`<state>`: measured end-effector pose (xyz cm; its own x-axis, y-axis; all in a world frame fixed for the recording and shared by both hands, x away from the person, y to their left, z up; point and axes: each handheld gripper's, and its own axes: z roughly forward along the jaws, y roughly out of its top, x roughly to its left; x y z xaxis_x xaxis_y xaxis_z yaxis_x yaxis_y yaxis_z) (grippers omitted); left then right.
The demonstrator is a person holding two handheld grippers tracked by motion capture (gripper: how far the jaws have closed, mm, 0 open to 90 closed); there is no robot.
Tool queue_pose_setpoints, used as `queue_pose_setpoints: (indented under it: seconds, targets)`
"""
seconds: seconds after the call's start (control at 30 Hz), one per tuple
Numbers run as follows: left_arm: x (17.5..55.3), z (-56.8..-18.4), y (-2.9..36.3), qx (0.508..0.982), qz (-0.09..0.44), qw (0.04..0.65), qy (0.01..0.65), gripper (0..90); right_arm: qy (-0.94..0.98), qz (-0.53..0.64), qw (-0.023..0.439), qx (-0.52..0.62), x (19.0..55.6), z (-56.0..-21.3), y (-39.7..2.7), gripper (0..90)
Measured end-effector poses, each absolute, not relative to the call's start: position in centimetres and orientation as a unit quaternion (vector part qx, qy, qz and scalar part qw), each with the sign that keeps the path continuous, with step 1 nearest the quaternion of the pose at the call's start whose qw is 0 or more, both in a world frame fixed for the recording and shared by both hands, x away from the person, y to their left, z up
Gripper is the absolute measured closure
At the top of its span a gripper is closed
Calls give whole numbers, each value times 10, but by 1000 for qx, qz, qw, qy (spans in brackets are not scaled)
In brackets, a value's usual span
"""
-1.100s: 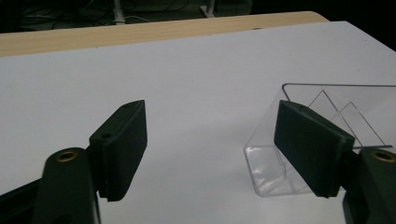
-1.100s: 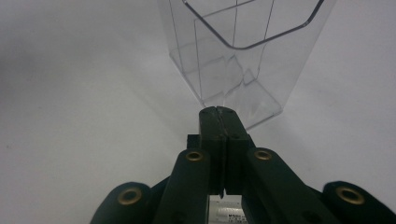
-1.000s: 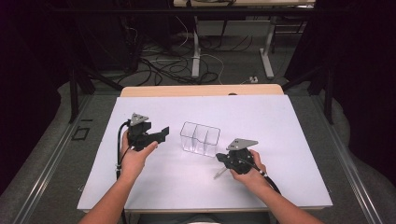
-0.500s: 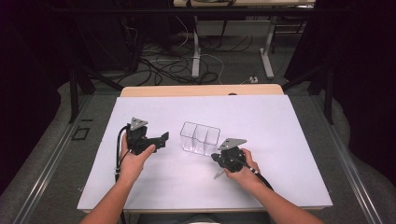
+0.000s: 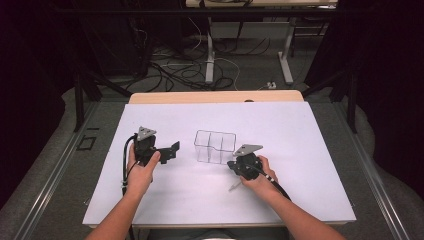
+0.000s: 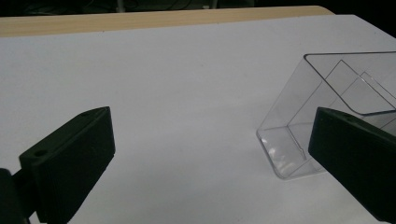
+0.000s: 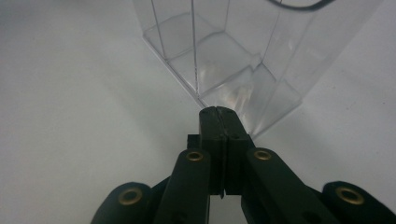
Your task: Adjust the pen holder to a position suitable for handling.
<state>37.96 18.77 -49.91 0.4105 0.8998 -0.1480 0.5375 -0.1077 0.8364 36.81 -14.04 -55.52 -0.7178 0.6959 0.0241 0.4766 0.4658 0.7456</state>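
Jaws first: your left gripper (image 5: 167, 151) has its jaws spread wide with nothing between them, aimed across the bench (image 5: 310, 150) toward the clear divided box (image 5: 215, 147). On your right gripper (image 7: 218, 119) the jaws are pressed together on nothing, their tips just at the box's near lower corner; whether they touch it you cannot tell.

That box stands upright near the middle of the white bench, between your two hands and closer to the right one. Judge it as light, thin-walled hard plastic: stiff enough to hold its shape, but smooth and likely to slide on the sheet if nudged, and liable to crack if squeezed hard. An outer wall near the top rim, or one of the inner dividers, looks the best place to pinch, since a single thin wall fits between the jaws. Steady it with the other gripper if it skids.

Count: one box, three compartments across as seen from above, all apparently empty; two grippers.
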Motion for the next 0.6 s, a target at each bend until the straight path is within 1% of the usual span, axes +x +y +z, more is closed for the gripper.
queue_pose_setpoints:
  seconds: [0.37,0.6]
  targets:
    - [379,-501,188,714,207,439,505,6,830,394,149,367,380,-558,-146,900]
    - [380,-501,188,714,207,438,505,7,830,388,140,375,381,-557,-148,900]
